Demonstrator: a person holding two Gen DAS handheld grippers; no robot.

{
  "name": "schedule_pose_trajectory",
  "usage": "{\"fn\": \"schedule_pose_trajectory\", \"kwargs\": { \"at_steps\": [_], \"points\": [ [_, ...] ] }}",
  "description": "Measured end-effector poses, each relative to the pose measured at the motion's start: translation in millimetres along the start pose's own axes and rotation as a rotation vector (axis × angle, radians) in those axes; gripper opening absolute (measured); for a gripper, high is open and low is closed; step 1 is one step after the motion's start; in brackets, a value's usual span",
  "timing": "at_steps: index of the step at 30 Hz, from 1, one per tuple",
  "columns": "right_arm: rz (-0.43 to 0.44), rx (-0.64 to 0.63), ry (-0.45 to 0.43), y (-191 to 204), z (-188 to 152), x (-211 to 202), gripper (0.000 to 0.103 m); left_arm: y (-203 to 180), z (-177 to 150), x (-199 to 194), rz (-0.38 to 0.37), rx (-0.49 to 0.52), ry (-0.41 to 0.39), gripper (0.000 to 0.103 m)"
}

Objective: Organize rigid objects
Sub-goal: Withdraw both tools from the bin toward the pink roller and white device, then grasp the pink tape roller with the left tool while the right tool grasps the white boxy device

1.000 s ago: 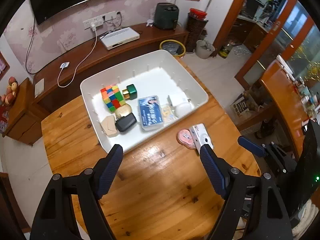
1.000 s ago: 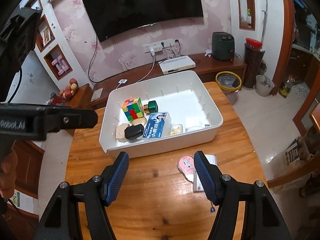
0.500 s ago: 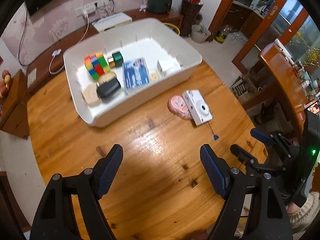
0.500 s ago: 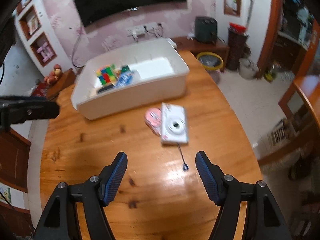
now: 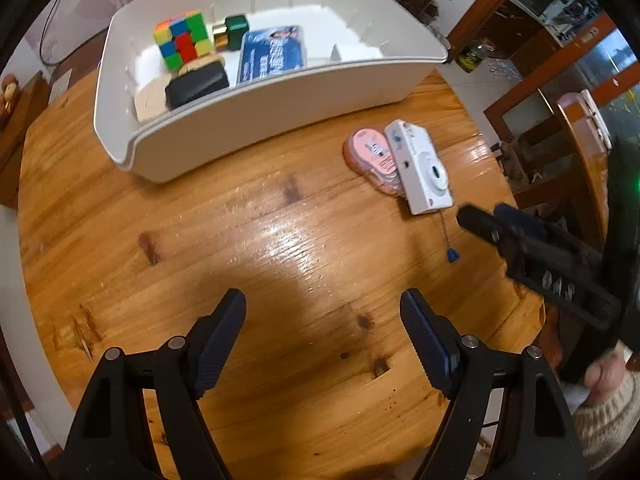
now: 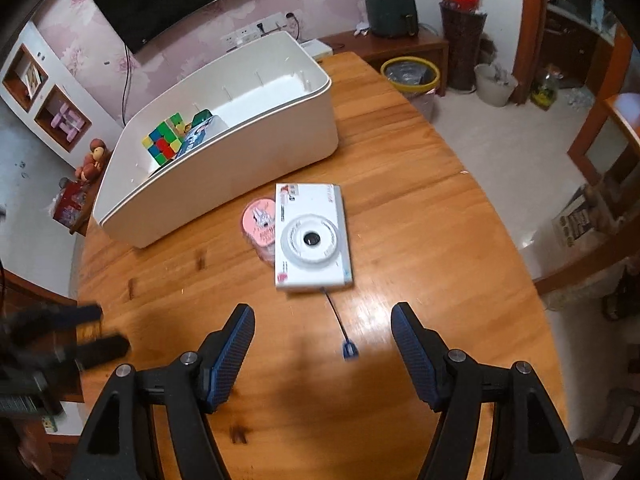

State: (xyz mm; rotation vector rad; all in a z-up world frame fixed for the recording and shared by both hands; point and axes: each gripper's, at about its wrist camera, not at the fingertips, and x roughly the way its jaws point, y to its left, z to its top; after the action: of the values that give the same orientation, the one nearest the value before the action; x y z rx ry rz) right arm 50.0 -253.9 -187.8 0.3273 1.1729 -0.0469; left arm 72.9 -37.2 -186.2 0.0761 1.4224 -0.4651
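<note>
A white camera [image 6: 313, 238] lies face up on the wooden table [image 6: 420, 248], with a pink round case [image 6: 260, 224] touching its left side. Both also show in the left wrist view, the camera [image 5: 420, 168] and the pink case [image 5: 370, 156]. My right gripper [image 6: 323, 328] is open and empty, just short of the camera, over its strap with a blue tag [image 6: 349, 350]. My left gripper [image 5: 322, 312] is open and empty above bare table. The white bin [image 5: 280, 96] holds a colour cube [image 5: 183, 39], a blue box [image 5: 274, 54], a black case [image 5: 197, 84] and other items.
The right gripper [image 5: 532, 252] shows at the right of the left wrist view, the left gripper [image 6: 60, 344] at the left of the right wrist view. A chair [image 5: 576, 152] stands beyond the table's right edge. The floor drops off past the table's round edge.
Both grippers have dropped lower and pulled back toward the table's near side. The right gripper has lined up behind the camera. Both stay open and empty.
</note>
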Motion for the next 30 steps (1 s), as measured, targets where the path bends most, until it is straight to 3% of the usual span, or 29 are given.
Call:
{"fn": "schedule_pose_trajectory", "kwargs": {
  "at_steps": [10, 16, 17, 19, 22, 26, 30],
  "points": [
    [0.086, 0.006, 0.125, 0.8, 38.3, 60.1, 0.072, 10.3, 9.6, 9.0, 0.021, -0.078, 0.001, 0.082],
    [0.081, -0.069, 0.156, 10.6, 44.7, 74.3, 0.072, 6.9, 17.6, 15.5, 0.024, -0.102, 0.006, 0.082],
    [0.078, -0.080, 0.159, 11.2, 44.7, 76.2, 0.071, 5.8, 19.1, 16.6, 0.023, -0.102, 0.007, 0.082],
    [0.054, -0.099, 0.149, 10.6, 45.4, 77.8, 0.059, 2.7, 22.8, 19.2, 0.025, -0.102, 0.009, 0.082],
    [0.059, -0.120, 0.144, 7.3, 43.9, 76.5, 0.058, -3.1, 29.2, 24.4, 0.026, -0.099, 0.015, 0.082],
    [-0.064, -0.178, 0.114, 0.3, 34.5, 70.2, 0.058, -13.5, 38.9, 34.1, 0.025, -0.091, 0.028, 0.082],
    [-0.121, -0.201, 0.103, -12.2, 20.6, 63.1, 0.058, -27.5, 53.5, 48.0, 0.043, -0.084, 0.042, 0.082]
  ]
}}
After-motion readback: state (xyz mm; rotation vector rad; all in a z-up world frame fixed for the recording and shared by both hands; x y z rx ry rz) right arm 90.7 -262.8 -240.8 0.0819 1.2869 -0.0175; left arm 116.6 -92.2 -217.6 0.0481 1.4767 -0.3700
